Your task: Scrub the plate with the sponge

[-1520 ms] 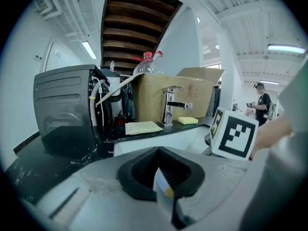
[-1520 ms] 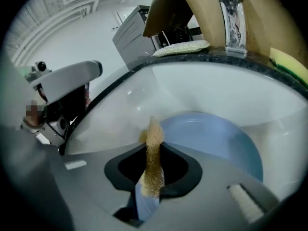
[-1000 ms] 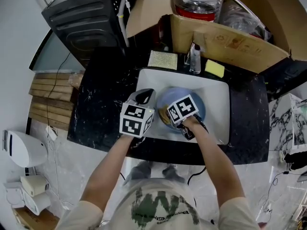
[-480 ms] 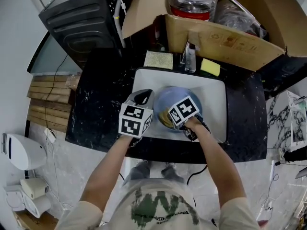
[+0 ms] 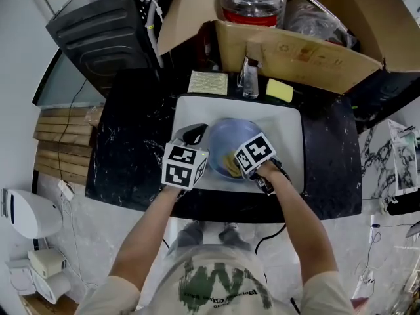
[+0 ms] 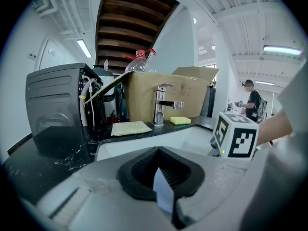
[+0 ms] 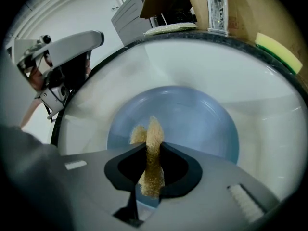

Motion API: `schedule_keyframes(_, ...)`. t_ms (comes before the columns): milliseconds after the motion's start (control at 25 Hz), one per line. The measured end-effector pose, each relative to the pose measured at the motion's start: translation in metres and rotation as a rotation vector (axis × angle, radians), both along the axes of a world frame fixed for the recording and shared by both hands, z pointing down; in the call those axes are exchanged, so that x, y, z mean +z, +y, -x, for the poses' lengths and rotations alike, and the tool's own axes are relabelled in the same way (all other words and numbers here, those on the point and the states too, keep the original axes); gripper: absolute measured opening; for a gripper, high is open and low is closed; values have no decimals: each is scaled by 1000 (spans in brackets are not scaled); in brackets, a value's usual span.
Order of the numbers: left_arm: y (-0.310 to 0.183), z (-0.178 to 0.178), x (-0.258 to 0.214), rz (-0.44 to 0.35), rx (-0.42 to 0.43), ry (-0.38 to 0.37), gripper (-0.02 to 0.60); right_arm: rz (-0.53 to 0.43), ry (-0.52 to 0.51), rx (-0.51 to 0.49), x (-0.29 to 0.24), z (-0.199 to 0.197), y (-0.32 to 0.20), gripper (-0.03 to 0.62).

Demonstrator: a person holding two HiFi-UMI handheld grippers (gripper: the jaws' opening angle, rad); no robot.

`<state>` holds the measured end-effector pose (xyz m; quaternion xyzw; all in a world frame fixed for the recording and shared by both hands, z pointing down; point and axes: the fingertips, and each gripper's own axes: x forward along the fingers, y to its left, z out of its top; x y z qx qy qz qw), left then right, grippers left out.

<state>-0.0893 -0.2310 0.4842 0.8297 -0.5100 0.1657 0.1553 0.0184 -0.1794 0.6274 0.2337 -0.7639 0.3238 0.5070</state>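
Observation:
A blue plate (image 5: 239, 138) lies in the white sink (image 5: 292, 133), and in the right gripper view the plate (image 7: 197, 121) fills the middle. My right gripper (image 5: 233, 166) is shut on a tan sponge (image 7: 151, 150), which rests on the plate's near left part. In the head view the sponge (image 5: 229, 165) shows beside the marker cube. My left gripper (image 5: 197, 136) is at the plate's left rim. In the left gripper view a thin blue edge of the plate (image 6: 162, 192) sits pinched between the shut jaws of the left gripper (image 6: 162, 186).
A faucet (image 5: 247, 77) stands behind the sink between a green scouring pad (image 5: 207, 83) and a yellow sponge (image 5: 279, 90). A cardboard box (image 5: 295, 51) and a black appliance (image 5: 98, 25) line the back of the dark counter. A person (image 6: 252, 100) stands far off.
My right gripper has slid the sponge a little to the right over the plate's near part. The left gripper has kept its hold on the rim.

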Motion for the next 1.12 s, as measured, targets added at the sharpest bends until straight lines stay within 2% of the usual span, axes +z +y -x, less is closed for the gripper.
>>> schedule_keyframes(640, -6, -12, -2, -3, -12, -11, 3, -15, 74, -2, 2, -46, -16, 69)
schedule_keyframes(1120, -10, -12, -2, -1, -43, -18, 3, -32, 106, 81, 4, -82, -41, 69)
